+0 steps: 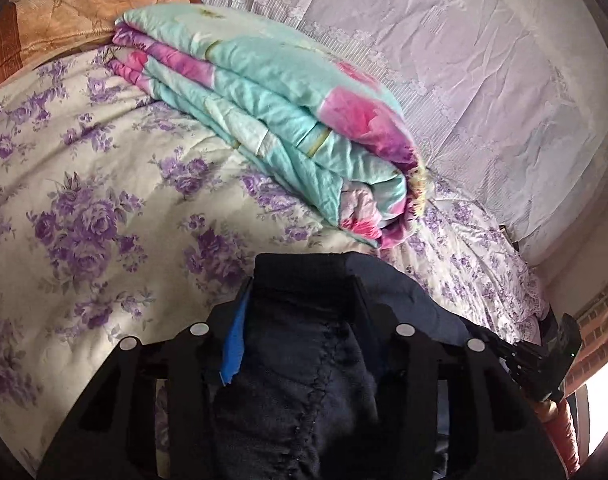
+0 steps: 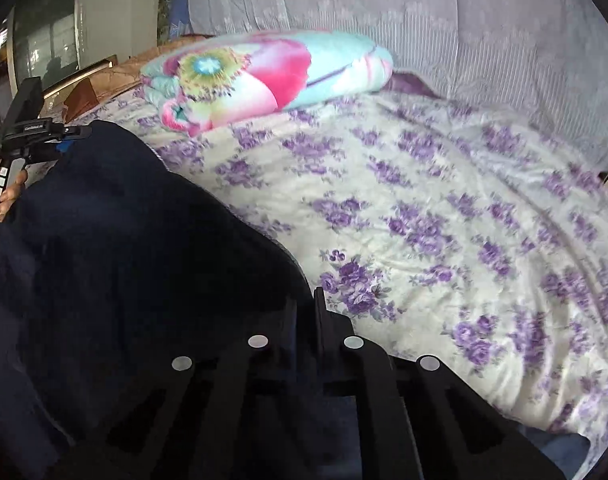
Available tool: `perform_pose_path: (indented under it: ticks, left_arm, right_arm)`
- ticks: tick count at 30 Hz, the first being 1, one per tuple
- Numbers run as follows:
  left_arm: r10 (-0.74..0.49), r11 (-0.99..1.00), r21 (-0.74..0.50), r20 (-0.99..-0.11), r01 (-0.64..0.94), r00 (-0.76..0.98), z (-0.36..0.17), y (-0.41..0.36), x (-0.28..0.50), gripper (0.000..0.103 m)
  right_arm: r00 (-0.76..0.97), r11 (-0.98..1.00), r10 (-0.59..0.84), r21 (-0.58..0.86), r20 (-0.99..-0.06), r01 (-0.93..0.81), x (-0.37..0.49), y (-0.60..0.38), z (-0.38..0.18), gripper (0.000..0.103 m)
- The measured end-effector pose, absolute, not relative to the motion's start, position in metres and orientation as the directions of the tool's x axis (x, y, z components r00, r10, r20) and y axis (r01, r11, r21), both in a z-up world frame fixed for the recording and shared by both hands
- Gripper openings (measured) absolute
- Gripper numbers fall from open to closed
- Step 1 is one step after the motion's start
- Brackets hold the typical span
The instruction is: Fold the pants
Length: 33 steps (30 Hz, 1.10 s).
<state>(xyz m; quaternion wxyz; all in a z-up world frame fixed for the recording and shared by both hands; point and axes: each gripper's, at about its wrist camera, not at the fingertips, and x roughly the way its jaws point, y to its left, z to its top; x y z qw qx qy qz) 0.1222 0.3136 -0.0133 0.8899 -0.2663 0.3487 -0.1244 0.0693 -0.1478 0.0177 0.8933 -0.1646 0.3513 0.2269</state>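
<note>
Pants [image 1: 304,360] bunched in my left gripper [image 1: 299,280], jaws half-closed on thick fabric. Right gripper [image 2: 304,300] pinched on other edge. Cloth spans between both, above bed [image 2: 424,220].

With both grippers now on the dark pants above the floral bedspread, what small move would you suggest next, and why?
Probably draw the two grippers apart to stretch the fabric flat. The left gripper pinches a bunched wad of the dark pants, the right gripper is shut on another edge, and the cloth sags between them over the floral bedspread.
</note>
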Motion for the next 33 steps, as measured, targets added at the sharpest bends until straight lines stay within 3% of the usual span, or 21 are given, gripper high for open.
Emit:
perform_pose_path:
  ticks: [5,8,9,11,12,14,15,20,26,33]
  left_arm:
    - [-0.456,0.775,-0.620,-0.416,0.121,0.787,0.016,0.324,0.067,0.045]
    - [-0.484,0.745,-0.646,-0.349,0.169,0.802,0.023,0.328,0.008,0.047]
    - [-0.491,0.740,-0.650,-0.344,0.174,0.800,0.020,0.330,-0.014,0.051]
    - [-0.436,0.747,-0.660,-0.400,0.076,0.806,0.004,0.339,-0.050,0.087]
    - [-0.412,0.739,-0.673,-0.435,0.015,0.801,-0.007,0.345,-0.060,0.091]
    - [-0.488,0.674,-0.738,-0.438,0.008,0.755,-0.028,0.354,-0.077,0.082]
    - [-0.533,0.634,-0.773,-0.437,0.001,0.724,-0.035,0.354,-0.085,0.083]
    - [-0.520,0.614,-0.787,-0.460,-0.059,0.720,-0.034,0.343,-0.103,0.083]
    - [-0.489,0.471,-0.879,-0.328,-0.072,0.808,-0.027,0.359,-0.123,0.088]
    - [-0.443,0.608,-0.772,-0.525,-0.187,0.727,-0.033,0.333,-0.094,0.090]
  right_arm:
    - [0.758,0.830,0.328,-0.211,-0.564,-0.516,-0.057,-0.144,0.069,0.007]
    - [0.782,0.813,0.339,-0.255,-0.524,-0.524,-0.144,-0.140,0.067,0.007]
    - [0.775,0.801,0.340,-0.268,-0.532,-0.536,-0.170,-0.135,0.059,0.007]
    - [0.735,0.781,0.350,-0.252,-0.581,-0.572,-0.204,-0.128,0.029,0.007]
    - [0.709,0.778,0.348,-0.234,-0.613,-0.584,-0.215,-0.124,0.014,0.007]
    - [0.670,0.769,0.321,-0.228,-0.669,-0.597,-0.224,-0.118,-0.019,0.007]
    - [0.661,0.769,0.305,-0.231,-0.686,-0.595,-0.225,-0.116,-0.030,0.007]
    - [0.626,0.795,0.346,-0.136,-0.698,-0.592,-0.207,-0.124,-0.027,0.007]
    - [0.620,0.790,0.332,-0.150,-0.711,-0.595,-0.203,-0.121,-0.036,0.007]
    - [0.620,0.792,0.331,-0.147,-0.711,-0.592,-0.206,-0.121,-0.038,0.007]
